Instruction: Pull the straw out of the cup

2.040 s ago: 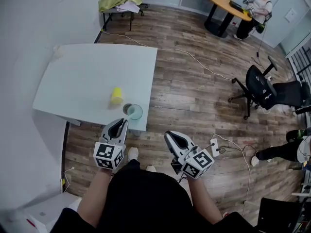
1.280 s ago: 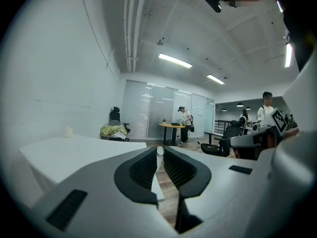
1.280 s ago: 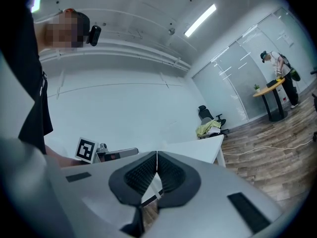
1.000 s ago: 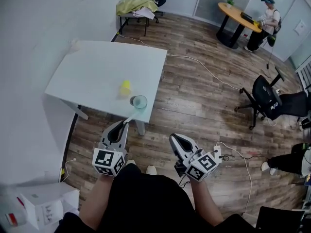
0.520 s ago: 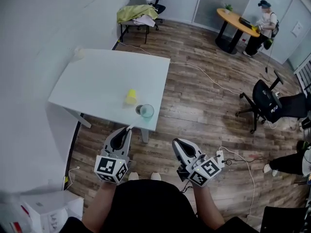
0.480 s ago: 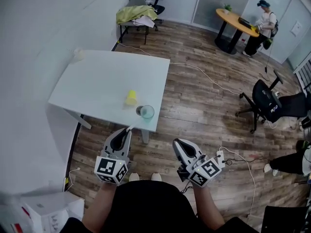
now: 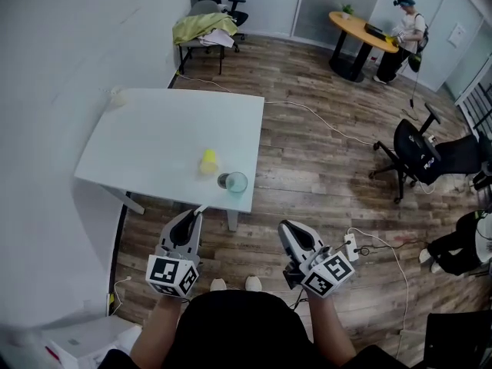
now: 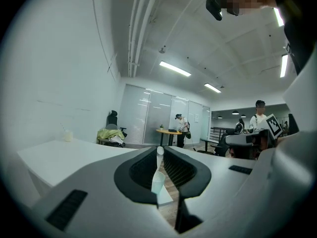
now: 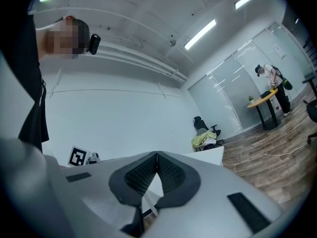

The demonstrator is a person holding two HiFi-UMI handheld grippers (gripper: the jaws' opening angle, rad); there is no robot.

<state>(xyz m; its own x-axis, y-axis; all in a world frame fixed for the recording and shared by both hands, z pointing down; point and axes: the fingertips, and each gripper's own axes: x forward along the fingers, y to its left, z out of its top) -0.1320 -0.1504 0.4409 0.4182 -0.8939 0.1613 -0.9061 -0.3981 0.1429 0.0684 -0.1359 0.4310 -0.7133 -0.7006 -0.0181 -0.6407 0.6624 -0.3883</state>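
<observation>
In the head view a clear glass cup (image 7: 233,181) stands near the front right corner of the white table (image 7: 146,148). My left gripper (image 7: 197,214) hangs over the floor in front of the table, apart from the cup. It is shut on a thin white straw (image 7: 201,208) that sticks out past its tips. In the left gripper view the straw (image 8: 158,161) runs upright between the closed jaws of the left gripper (image 8: 160,150), with the cup (image 8: 157,183) seen beyond. My right gripper (image 7: 287,226) is shut and empty, and the right gripper view shows the right gripper (image 9: 157,154) with its tips touching.
A yellow cup (image 7: 208,161) stands just left of the glass cup. Cables and a power strip (image 7: 352,246) lie on the wooden floor to the right. A black office chair (image 7: 419,154) stands further right. A person sits at a round table (image 7: 361,28) at the back.
Both grippers have drawn back from the table's front edge, the left one still holding the straw. The cup stays on the table, now farther from the left gripper.
</observation>
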